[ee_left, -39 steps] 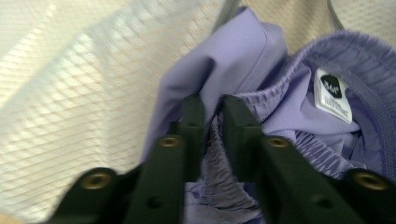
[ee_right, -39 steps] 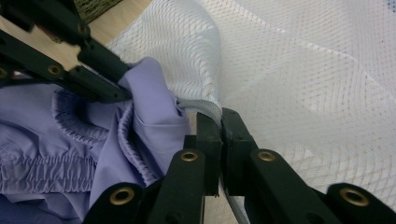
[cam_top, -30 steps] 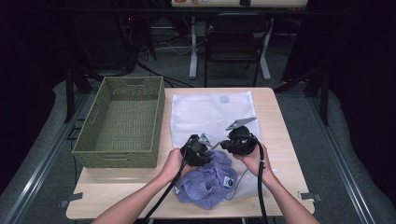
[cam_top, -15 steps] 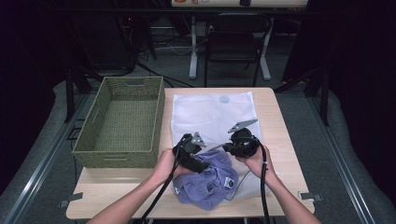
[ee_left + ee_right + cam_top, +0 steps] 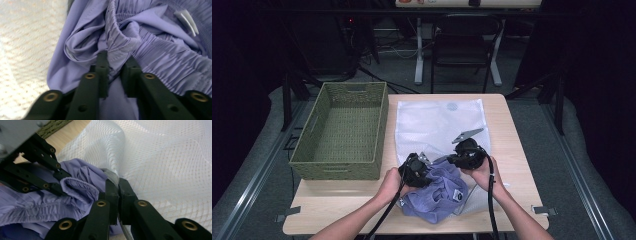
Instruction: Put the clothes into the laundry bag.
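No text could be read anywhere. The purple garment (image 5: 434, 197) carried a small dark patch (image 5: 457, 195) just below the right tool (image 5: 451, 161) and a white tag (image 5: 187, 18) beyond the left tool (image 5: 115, 58), both too small or blank to read.

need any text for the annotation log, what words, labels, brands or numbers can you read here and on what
None can be read.
Round emblem on the white mesh bag: too small to read.
Small dark tag on the purple garment: too small to read.
White sewn-in label inside the garment's waistband: blurred, no letters legible.
Strip of objects at the top edge of the high view: cut off and blurred.
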### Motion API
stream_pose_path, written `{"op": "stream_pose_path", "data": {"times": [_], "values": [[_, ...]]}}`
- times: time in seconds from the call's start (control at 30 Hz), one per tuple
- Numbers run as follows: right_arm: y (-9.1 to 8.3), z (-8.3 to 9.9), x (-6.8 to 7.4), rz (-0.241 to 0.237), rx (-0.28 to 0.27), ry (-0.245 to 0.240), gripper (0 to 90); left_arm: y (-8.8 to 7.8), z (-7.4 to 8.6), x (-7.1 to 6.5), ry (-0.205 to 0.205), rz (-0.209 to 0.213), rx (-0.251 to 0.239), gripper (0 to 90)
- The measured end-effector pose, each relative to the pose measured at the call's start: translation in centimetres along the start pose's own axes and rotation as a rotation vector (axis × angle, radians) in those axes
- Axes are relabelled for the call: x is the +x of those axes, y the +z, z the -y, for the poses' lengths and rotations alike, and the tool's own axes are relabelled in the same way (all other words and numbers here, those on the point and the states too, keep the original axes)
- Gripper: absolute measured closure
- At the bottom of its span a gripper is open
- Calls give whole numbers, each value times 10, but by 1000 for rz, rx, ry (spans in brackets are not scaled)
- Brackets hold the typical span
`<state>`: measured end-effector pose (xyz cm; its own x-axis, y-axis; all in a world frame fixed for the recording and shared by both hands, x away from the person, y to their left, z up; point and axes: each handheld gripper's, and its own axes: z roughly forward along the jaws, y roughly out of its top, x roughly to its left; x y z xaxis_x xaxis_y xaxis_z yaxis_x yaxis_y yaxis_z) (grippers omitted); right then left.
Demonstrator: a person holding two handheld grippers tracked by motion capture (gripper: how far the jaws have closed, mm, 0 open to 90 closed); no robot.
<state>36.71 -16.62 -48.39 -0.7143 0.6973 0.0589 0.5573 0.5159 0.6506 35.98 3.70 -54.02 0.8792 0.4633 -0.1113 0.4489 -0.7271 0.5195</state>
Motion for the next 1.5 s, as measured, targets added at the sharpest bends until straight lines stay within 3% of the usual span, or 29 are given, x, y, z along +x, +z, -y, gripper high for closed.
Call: {"op": "stream_pose_path", "data": {"times": [0.13, 0.23, 0.33, 0.4, 0.47, 0.57, 0.63, 0.67, 0.87, 0.93, 1.0, 1.03, 1.07, 1.3, 1.4, 1.5], "values": [[-5, -3, 2, -4, -27, -7, 878, 0, -5, -2, -10, 10, -34, 823], [-12, -6, 6, -10, -50, 1, 878, -5, -18, -8, -6, 7, -111, 823], [-13, -6, 7, -11, -55, -7, 878, 1, -22, -9, 9, -5, -101, 817], [-10, -5, 6, -13, -40, -7, 878, 8, -20, -6, -3, -5, -84, 800], [-5, -2, 4, -2, -20, -20, 878, 11, -17, -2, -16, 1, -69, 756], [-3, 0, 4, -2, -9, -14, 878, 2, -16, -2, -12, 2, -72, 665], [-5, 0, 3, 1, -17, -15, 878, -13, -18, -5, -1, -14, -76, 505], [-5, 0, 3, 1, -17, -15, 878, -13, -18, -5, -1, -14, -76, 469], [-7, 0, 1, 5, -18, -15, 878, -35, -10, -14, 13, -25, -91, 354], [-8, 0, 2, 5, -21, -15, 878, -33, -6, -14, 21, -30, -86, 388], [-8, 0, 3, 6, -22, -16, 878, -25, -6, -11, 10, -25, -80, 478], [-8, 0, 3, 5, -22, -15, 878, -18, -7, -10, -12, -15, -93, 512], [-8, -1, 3, 4, -20, -15, 878, -14, -8, -8, -15, -10, -94, 583], [-6, -2, 6, -1, -17, -19, 878, 8, -19, -6, -30, -28, -72, 806], [-11, -4, 8, -8, -31, -27, 878, 10, -24, -4, -59, -69, -115, 823], [-13, -5, 10, -5, -34, -32, 878, 11, -24, -1, -57, -65, -110, 819]]}}
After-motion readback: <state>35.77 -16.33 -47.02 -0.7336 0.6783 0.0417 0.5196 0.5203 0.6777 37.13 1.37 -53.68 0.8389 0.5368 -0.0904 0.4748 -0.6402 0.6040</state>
